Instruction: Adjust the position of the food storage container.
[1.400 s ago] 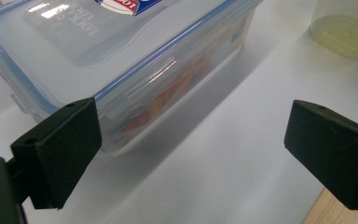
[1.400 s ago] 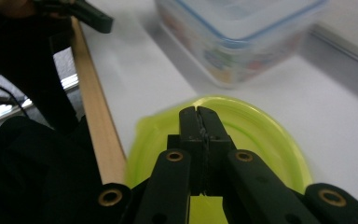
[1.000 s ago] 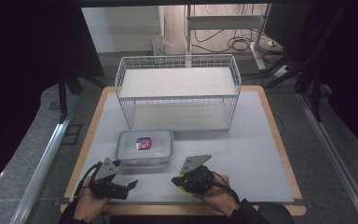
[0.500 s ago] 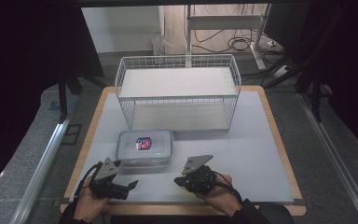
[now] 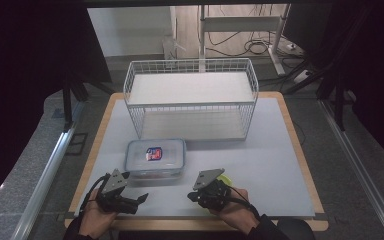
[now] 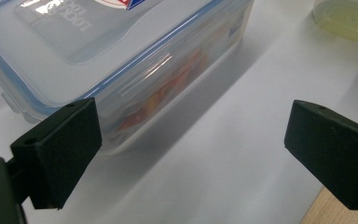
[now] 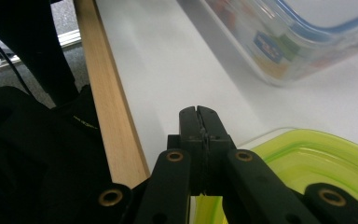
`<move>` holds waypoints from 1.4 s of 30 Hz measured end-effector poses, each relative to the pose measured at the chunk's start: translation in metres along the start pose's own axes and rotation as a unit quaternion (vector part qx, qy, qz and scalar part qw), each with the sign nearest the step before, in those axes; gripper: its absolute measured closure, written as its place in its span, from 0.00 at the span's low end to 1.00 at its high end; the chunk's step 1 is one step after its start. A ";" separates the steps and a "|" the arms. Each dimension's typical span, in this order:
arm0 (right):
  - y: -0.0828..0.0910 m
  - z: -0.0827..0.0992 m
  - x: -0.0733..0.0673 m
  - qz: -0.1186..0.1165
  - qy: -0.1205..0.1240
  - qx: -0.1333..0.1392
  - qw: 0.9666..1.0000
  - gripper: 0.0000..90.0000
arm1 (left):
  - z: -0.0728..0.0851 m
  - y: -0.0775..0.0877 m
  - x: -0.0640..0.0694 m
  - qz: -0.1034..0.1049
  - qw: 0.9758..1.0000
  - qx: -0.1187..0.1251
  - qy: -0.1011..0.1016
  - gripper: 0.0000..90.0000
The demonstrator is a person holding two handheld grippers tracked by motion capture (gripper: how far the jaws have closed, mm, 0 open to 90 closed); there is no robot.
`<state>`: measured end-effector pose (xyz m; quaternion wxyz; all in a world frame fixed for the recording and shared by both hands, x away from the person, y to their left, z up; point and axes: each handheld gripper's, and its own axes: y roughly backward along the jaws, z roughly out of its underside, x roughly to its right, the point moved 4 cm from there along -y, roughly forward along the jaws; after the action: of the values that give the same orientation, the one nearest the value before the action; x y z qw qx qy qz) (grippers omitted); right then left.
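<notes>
Meanwhile: no change since a second ago; both hands idle.
Left tongs (image 6: pixel 191 149) released beside the lidded container (image 5: pixel 155 158) on the desk (image 5: pixel 280 165); right tongs (image 7: pixel 199 122) clenched, empty, over the green lid (image 7: pixel 317 158). Work not yet begun.

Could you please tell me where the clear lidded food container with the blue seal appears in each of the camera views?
High view: the container lies at centre-left on the white table top, in front of the wire basket.
Left gripper view: upper left, just beyond the near jaw.
Right gripper view: top right corner.
Shared landmark: the yellow-green lid beside it.
</notes>
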<state>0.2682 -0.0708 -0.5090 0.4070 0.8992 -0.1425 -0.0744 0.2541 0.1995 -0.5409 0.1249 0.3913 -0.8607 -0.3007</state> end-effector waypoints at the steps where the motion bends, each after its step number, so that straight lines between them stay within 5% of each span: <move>1: 0.001 0.001 0.001 0.000 -0.001 -0.001 1.000 1.00 | 0.000 0.000 0.000 0.001 1.000 0.001 0.001 0.04; 11: 0.017 0.016 0.021 0.027 -0.026 -0.007 0.999 1.00 | 0.000 0.001 -0.001 0.000 1.000 0.003 0.001 0.04; 19: 0.033 0.034 0.050 0.062 -0.064 -0.007 0.996 1.00 | 0.002 0.005 -0.002 -0.002 1.000 0.011 0.013 0.04; 42: 0.078 0.075 0.117 0.132 -0.161 0.027 0.978 1.00 | 0.003 0.004 -0.005 -0.019 1.000 0.008 0.011 0.07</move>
<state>0.3454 -0.2103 -0.5020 0.3602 0.8594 -0.3257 -0.1599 0.2537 0.2069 -0.5408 0.1251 0.4117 -0.8542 -0.2919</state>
